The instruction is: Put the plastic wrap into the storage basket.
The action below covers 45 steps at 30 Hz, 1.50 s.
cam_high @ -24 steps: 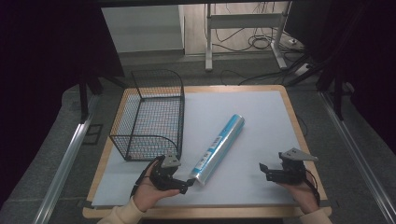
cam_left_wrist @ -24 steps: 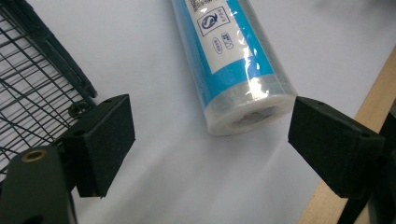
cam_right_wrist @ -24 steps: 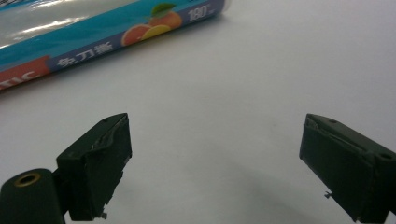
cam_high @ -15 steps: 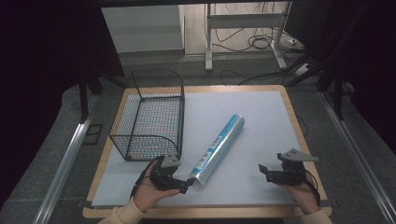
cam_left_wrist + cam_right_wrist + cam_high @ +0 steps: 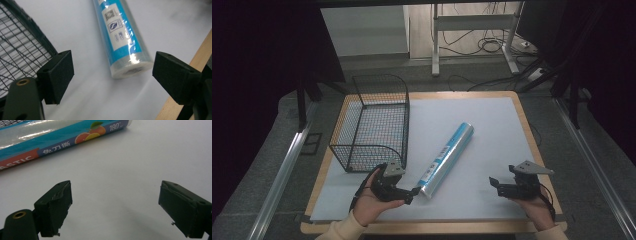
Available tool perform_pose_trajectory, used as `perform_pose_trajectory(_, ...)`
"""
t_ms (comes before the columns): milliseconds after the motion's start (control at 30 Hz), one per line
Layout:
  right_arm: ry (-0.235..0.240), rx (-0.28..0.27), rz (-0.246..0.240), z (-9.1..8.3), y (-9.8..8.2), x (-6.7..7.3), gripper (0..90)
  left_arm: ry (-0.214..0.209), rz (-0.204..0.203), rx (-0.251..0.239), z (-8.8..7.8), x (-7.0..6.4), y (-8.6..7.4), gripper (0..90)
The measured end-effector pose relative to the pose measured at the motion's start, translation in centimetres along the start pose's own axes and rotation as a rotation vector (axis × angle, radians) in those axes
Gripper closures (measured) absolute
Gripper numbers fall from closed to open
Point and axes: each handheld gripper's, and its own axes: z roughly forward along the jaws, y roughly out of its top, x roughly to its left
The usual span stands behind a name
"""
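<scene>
Tabletop [image 5: 492, 120] first: a wooden board under a pale sheet, bearing a wire basket [image 5: 374, 120] at the far left and a roll of plastic wrap [image 5: 447, 160] lying slantwise near the middle, its near end pointing toward the person. The basket holds nothing that can be seen, and the roll lies just right of it, apart from its wire wall. The roll looks like a long clear-wrapped tube with a blue printed label, fruit pictures and a square code on it; its film shines and looks slippery, so I judge it would want a firm, centred grip. The left gripper [image 5: 414, 191] sits at the near left, jaws wide apart and aimed at the roll's near end [image 5: 131, 70], close to it but not touching. The right gripper [image 5: 494, 184] rests at the near right, well apart from the roll, jaws likewise spread with nothing between them. By my reading the work has barely begun: the roll is not yet grasped or lifted, and moving it, probably into the basket, remains.
</scene>
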Motion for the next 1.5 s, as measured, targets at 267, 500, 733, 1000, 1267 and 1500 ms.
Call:
perform_pose_trajectory(267,-0.006,0.014,-0.008,0.1,-0.1,0.2,11.8,-0.012,0.031,-0.001,-0.2,-0.7,1.4,17.2)
perform_pose_trajectory(500,-0.008,0.021,-0.030,0.2,-0.2,0.4,11.6,-0.018,0.060,0.011,0.1,-1.4,3.3,17.1)
perform_pose_trajectory(733,-0.022,0.021,-0.028,0.1,-0.2,0.3,11.6,-0.017,0.066,0.019,1.0,-2.1,4.8,16.9)
perform_pose_trajectory(1000,-0.025,0.019,-0.026,0.1,-0.3,0.2,11.6,-0.023,0.069,0.028,2.6,-2.3,6.0,16.0)
perform_pose_trajectory(1267,-0.027,0.023,-0.026,0.2,-0.3,0.1,11.6,-0.036,0.058,0.036,4.0,-2.3,7.1,15.1)
perform_pose_trajectory(1500,-0.031,0.034,-0.024,0.3,-0.4,0.0,11.6,-0.018,0.048,0.050,5.1,-2.1,8.0,14.6)
